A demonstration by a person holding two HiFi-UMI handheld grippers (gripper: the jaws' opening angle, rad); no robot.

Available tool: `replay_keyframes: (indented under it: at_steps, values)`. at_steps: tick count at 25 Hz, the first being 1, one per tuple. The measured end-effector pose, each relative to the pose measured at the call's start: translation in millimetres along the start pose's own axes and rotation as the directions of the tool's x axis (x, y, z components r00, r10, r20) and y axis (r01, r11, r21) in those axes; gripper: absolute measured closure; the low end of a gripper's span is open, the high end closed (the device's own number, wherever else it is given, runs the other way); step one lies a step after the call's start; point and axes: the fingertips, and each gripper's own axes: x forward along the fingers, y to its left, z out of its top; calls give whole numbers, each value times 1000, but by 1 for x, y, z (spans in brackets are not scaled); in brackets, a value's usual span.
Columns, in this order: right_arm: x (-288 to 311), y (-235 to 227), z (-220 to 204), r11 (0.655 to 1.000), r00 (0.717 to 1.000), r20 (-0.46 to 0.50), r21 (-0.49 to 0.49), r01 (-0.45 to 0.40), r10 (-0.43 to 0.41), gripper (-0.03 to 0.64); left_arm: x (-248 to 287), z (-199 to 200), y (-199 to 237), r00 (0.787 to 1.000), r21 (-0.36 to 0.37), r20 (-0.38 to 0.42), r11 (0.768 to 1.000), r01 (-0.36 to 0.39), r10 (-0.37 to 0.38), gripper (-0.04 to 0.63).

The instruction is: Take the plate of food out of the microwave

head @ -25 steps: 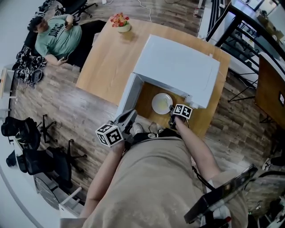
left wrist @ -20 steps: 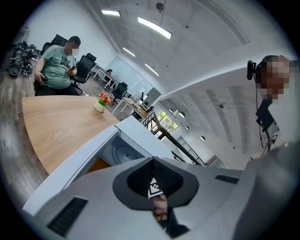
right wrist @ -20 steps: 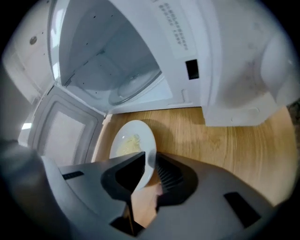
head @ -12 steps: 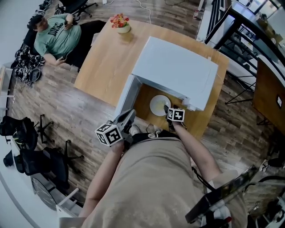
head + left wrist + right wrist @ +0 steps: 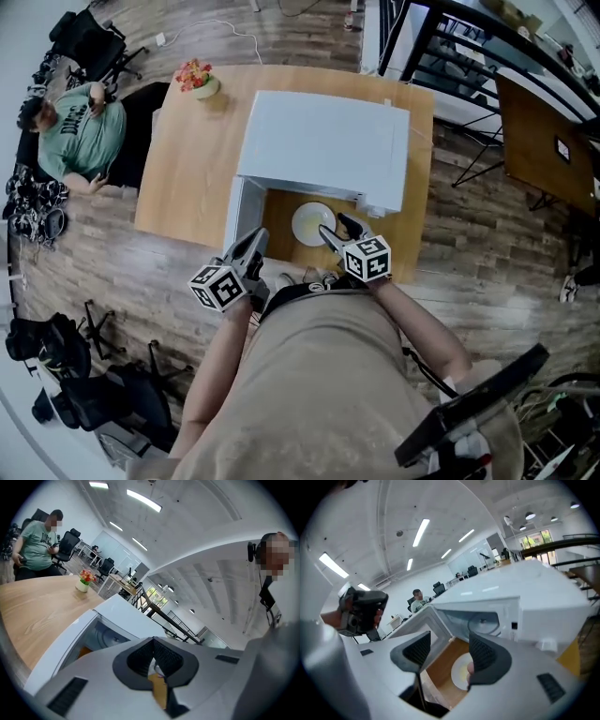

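Head view: a round white plate of pale yellow food [image 5: 312, 223] lies on the wooden tabletop [image 5: 187, 159], just outside the boxy white microwave [image 5: 323, 141].
Left gripper view: the left gripper [image 5: 153, 659] has its ribbed pads pressed together, empty.
Right gripper view: the right gripper [image 5: 449, 649] has just been opening, its jaws now wide on nothing; one pad half hides the plate [image 5: 459, 670].

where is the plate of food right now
In the head view the plate sits on the wooden table just in front of the open microwave, between its swung-out door on the left and the right tool on the right.
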Motion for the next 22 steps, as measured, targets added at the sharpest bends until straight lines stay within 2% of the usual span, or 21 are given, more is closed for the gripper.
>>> replay_keyframes:
  at_steps: [4,8,11,17,22]
  values:
    - [-43,25,68,994,982,183,-90,62,-44,354,6,20,-8,999,83,9,996,42,-43,591]
    - [-84,39,122,974,936,332,-144,177,-121,354,6,37,-22,995,139,19,986,93,-97,591]
    - [-112,43,147,954,893,408,-135,268,-193,354,-1,42,-33,990,177,2,975,137,-139,591]
    - [-163,67,168,905,807,508,-115,410,-301,354,-33,55,-43,981,249,18,951,182,-193,591]
    - [-184,83,156,866,769,525,-112,488,-366,356,-50,52,-34,974,251,35,946,206,-222,591]
